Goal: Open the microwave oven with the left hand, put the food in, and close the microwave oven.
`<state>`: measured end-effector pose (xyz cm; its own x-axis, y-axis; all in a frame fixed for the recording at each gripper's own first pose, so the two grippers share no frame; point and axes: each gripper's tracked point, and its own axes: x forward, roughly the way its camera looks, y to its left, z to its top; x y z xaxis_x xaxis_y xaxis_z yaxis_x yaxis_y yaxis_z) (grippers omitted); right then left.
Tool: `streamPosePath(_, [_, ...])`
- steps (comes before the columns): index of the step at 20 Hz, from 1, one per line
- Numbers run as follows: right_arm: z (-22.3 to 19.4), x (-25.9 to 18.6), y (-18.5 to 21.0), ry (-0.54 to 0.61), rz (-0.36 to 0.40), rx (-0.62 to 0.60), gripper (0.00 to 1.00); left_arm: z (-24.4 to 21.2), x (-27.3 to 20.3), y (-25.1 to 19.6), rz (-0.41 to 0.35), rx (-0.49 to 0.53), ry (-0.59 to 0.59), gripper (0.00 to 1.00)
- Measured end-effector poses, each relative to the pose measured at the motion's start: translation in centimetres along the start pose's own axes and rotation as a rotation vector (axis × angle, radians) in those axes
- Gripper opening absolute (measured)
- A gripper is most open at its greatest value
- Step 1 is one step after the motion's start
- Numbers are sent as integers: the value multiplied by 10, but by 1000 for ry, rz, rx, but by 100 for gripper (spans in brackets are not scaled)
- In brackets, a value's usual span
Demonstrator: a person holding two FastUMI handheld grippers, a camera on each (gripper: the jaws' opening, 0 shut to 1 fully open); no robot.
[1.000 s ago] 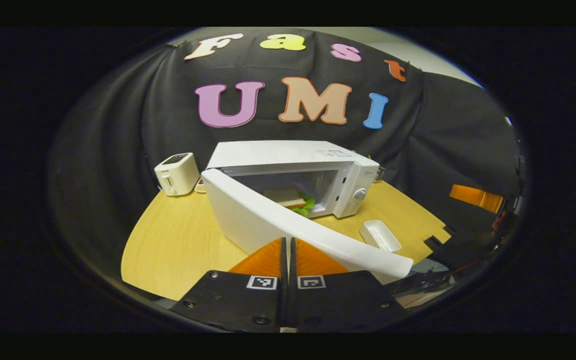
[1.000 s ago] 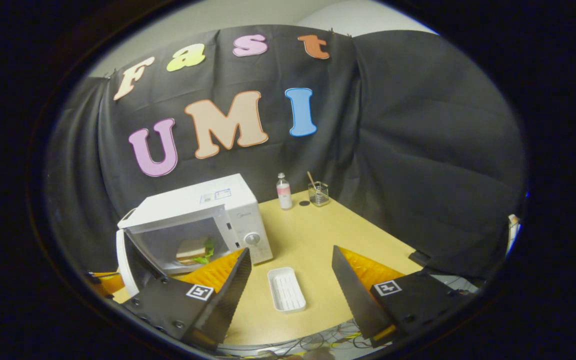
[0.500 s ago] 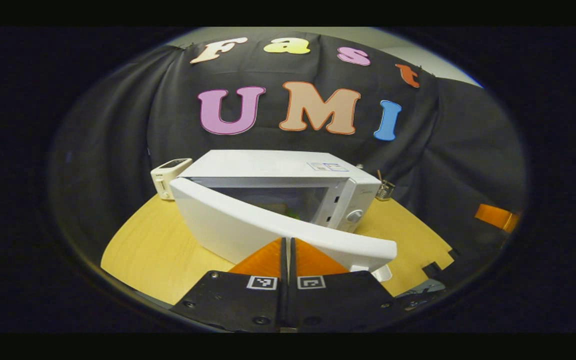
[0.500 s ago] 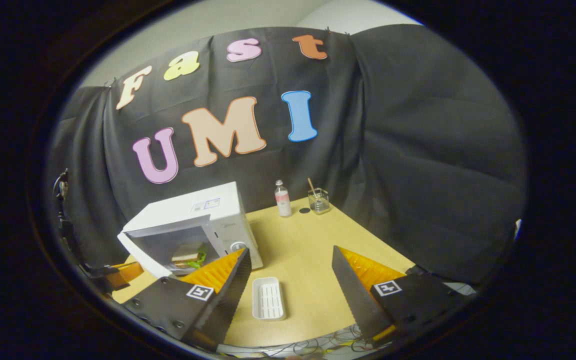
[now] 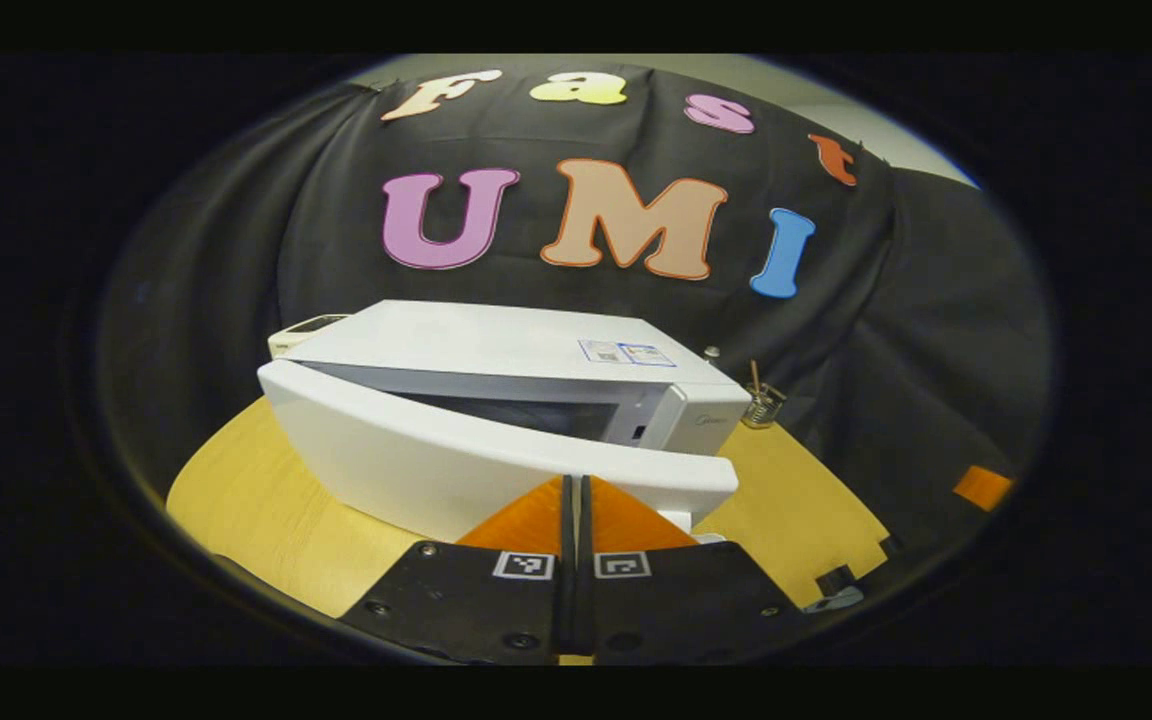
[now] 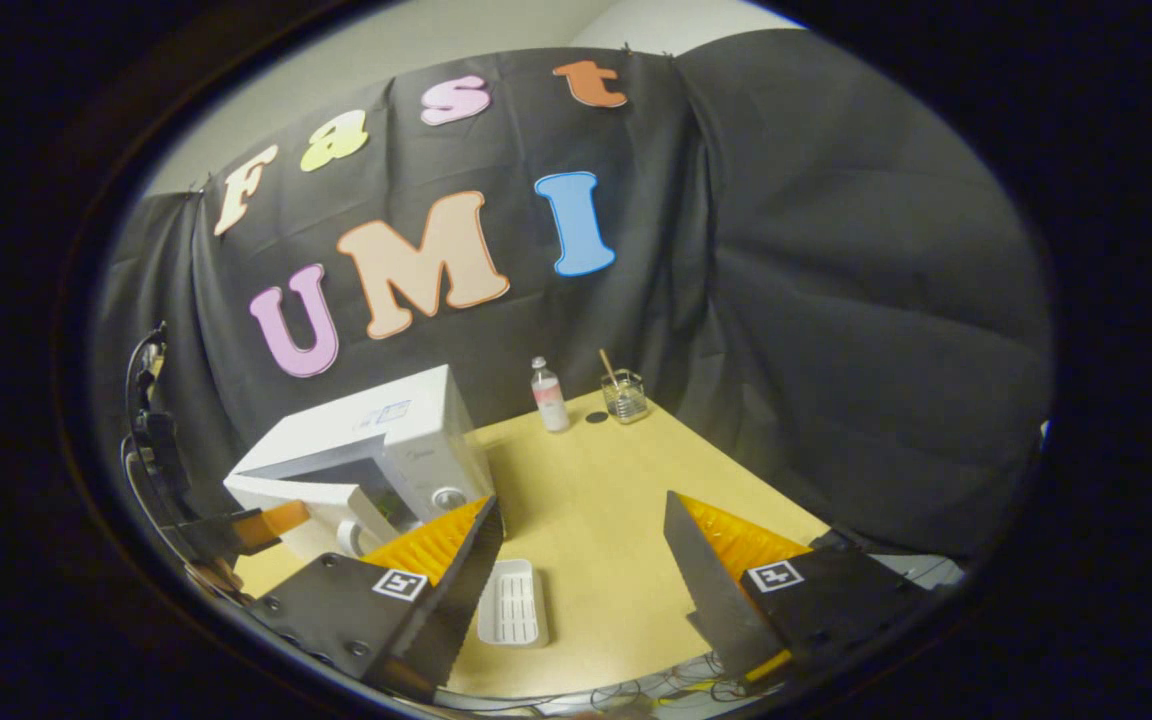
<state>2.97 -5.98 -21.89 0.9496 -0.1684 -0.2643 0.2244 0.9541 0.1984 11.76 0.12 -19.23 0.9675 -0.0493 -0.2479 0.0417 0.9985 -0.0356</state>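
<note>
The microwave door (image 5: 456, 455) is the thing to watch here: it's swung most of the way in but there's a dark wedge of gap along its top edge, so I'd call the closing step not quite finished. The left hand-held gripper (image 5: 573, 500) has its fingers pressed together with nothing between them, tips right up against the door's outer face at about 6 o'clock in the left gripper view. Best bet, I think: push flat and steady near the free end of the door, over by the control panel side, until it latches. Shoving near the hinge would probably just slide the whole microwave (image 6: 391, 440) along the counter (image 6: 596, 500).

The food is inside the cavity; in the right gripper view I can just make out a green bit (image 6: 388, 496) through the gap, not much else.

The right hand-held gripper (image 6: 581, 590) sits spread wide and empty, out of the way. Between its fingers, at roughly 7 o'clock, there's a white tray (image 6: 513, 602) with nothing in it. Farther back at 12 o'clock: a small bottle (image 6: 547, 394), and a glass cup (image 6: 624, 395) with a stick standing in it.
</note>
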Motion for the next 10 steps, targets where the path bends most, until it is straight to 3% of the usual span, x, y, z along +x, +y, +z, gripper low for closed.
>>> streamPosePath(4, [9, 10, -7, -22, -9, 20, 91, 6, 19, -6, 7, 25, -6, 2])
streamPosePath(5, [12, 12, -7, -30, -7, 21, 99, 6, 24, -7, 10, 20, -6, 2])
streamPosePath(6, [13, 13, -6, -38, -3, 20, 91, 6, 28, -7, 16, 15, 0, 1])
streamPosePath(10, [16, 23, -4, -40, 8, -2, 91, 10, 42, -5, 45, 2, -4, 0])
